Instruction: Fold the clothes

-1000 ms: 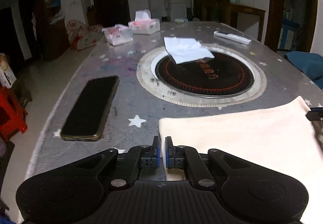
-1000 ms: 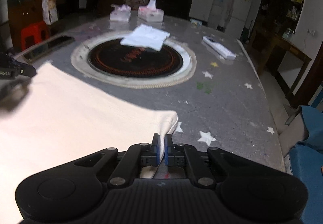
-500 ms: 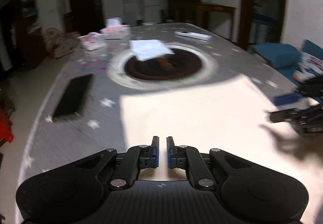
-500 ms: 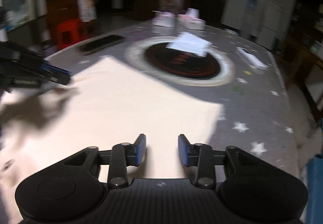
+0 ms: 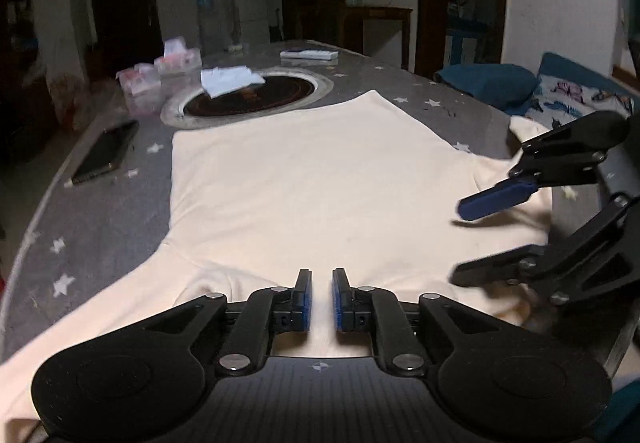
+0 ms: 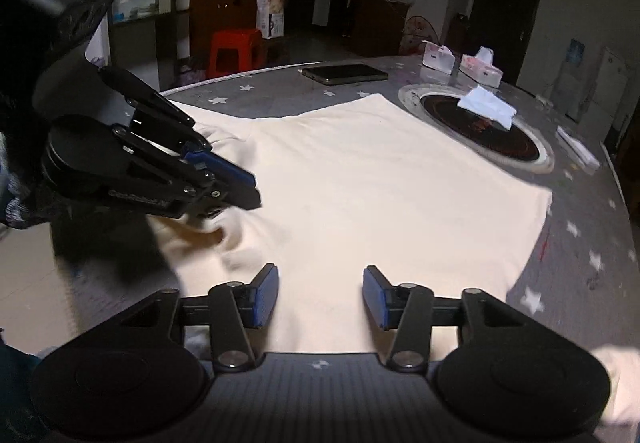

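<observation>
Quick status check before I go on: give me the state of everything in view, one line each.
Cream shirt: spread flat on the table, unfolded, sleeves out.
Left tool: jaws opening, narrow gap, nothing gripped.
Right tool: jaws opening, wide apart, empty.
Phone: lying flat, screen dark.
White cloth: folded, on the round burner.

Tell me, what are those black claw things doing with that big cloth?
A person holds a gripper in each hand to fold a cream shirt spread flat on the grey table. Both grippers hang over the near end of the shirt. The left gripper has its jaws slightly apart and opening, with nothing pinched. The right gripper has its jaws wider and also opening, and holds nothing. No fold has been made so far.
</observation>
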Motion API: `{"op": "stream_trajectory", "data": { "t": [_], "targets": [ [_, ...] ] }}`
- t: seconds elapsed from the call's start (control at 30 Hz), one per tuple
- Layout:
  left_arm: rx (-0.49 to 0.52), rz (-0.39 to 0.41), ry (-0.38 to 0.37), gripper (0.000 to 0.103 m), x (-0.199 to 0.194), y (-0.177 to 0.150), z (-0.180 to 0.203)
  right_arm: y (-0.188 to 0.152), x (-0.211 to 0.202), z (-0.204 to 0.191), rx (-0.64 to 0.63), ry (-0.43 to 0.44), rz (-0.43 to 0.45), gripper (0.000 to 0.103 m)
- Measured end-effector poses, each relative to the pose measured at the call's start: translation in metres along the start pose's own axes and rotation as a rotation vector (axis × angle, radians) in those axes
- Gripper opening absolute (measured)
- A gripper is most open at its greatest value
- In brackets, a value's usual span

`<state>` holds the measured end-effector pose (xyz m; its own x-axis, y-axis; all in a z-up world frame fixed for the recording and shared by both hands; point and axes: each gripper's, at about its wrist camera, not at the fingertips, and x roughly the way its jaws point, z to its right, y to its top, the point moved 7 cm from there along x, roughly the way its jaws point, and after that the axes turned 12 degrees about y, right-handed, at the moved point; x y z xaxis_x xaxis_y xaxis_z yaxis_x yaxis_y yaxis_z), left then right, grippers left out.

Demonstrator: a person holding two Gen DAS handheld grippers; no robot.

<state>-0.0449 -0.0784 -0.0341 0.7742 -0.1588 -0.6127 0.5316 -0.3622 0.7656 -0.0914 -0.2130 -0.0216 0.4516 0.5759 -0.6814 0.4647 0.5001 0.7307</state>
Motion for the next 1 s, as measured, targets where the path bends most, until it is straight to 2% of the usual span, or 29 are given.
{"op": "stream_trajectory", "data": {
  "t": [0.13,0.3,0.43,0.6,0.83,1.0],
  "targets": [
    [-0.011,-0.005,0.0,0.014,0.0,0.0,-0.001,-0.01,-0.02,0.013,0.109,-0.015,0.041,0.05],
    [-0.027,-0.001,0.004,0.015,0.0,-0.001,-0.001,-0.016,-0.041,0.061,0.266,-0.16,0.105,0.05],
    [-0.045,-0.003,0.004,0.016,0.0,-0.002,-0.002,-0.026,-0.043,0.099,0.351,-0.273,0.098,0.05],
    [-0.057,0.0,0.005,0.019,0.001,-0.002,-0.002,-0.031,-0.061,0.13,0.414,-0.382,0.138,0.05],
    [-0.07,0.004,0.008,0.024,0.001,-0.002,-0.001,-0.05,-0.071,0.199,0.566,-0.538,0.104,0.05],
    [-0.077,0.009,0.003,0.026,0.001,-0.003,-0.002,-0.069,-0.071,0.222,0.665,-0.56,0.062,0.049]
  ]
}}
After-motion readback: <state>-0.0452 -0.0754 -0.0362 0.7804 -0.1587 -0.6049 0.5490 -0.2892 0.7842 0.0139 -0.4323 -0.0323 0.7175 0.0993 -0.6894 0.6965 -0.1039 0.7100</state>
